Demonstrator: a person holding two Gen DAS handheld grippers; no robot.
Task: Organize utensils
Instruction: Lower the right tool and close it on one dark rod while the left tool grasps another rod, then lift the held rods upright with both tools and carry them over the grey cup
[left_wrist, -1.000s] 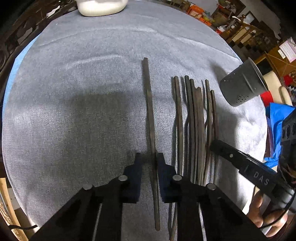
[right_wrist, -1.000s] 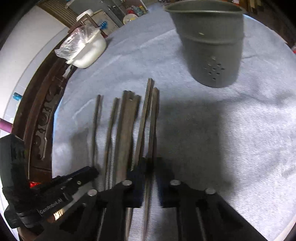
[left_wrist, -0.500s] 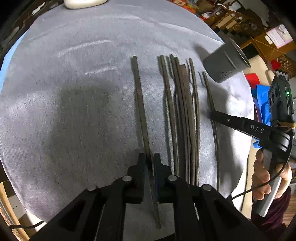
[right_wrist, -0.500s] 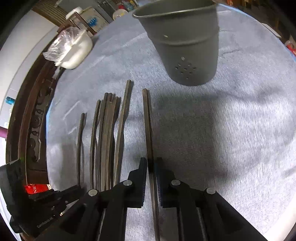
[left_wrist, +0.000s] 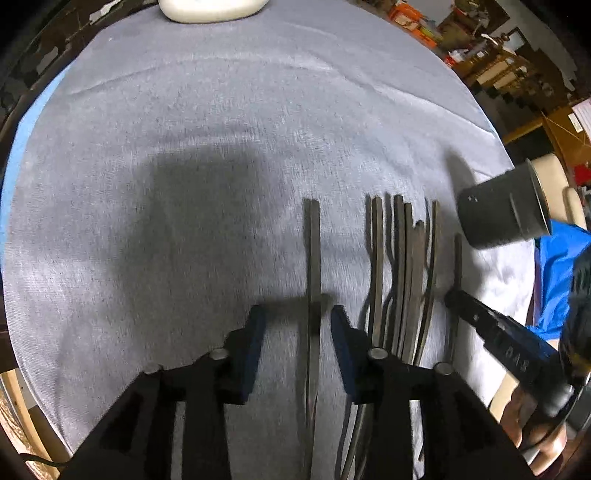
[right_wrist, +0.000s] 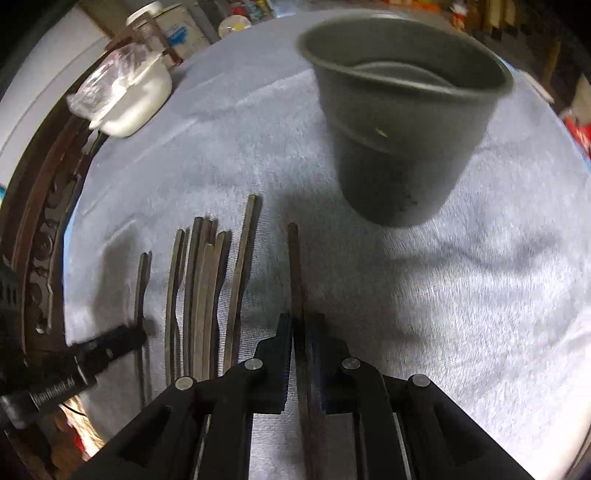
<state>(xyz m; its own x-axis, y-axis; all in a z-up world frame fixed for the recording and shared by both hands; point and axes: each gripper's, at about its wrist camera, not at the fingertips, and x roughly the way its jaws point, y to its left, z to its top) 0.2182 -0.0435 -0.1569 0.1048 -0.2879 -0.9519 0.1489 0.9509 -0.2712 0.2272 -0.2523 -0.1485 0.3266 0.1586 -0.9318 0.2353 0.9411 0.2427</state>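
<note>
Left wrist view, from the left: grey cloth spread over the round counter, white container at the far edge, shadow across the middle. Left claw with jaws apart, just opened wider, pads clear on both sides of a single dark chopstick lying flat on the cloth between them. Just to the right, a bundle of chopsticks laid roughly parallel, some touching or overlapping. Further right, one more chopstick with the right claw's dark finger at it, and beyond that a grey holder near the cloth's edge, leaning in the fisheye. Bottom right, a hand on the tool's grip. Right wrist view, from the left: carved dark wood rim, white container with a plastic bag, the left claw's body low at the edge, then the row of chopsticks on the cloth. Right claw clamped shut on a separate chopstick, its far end pointing toward the upright grey holder ahead. Blurred throughout.
</note>
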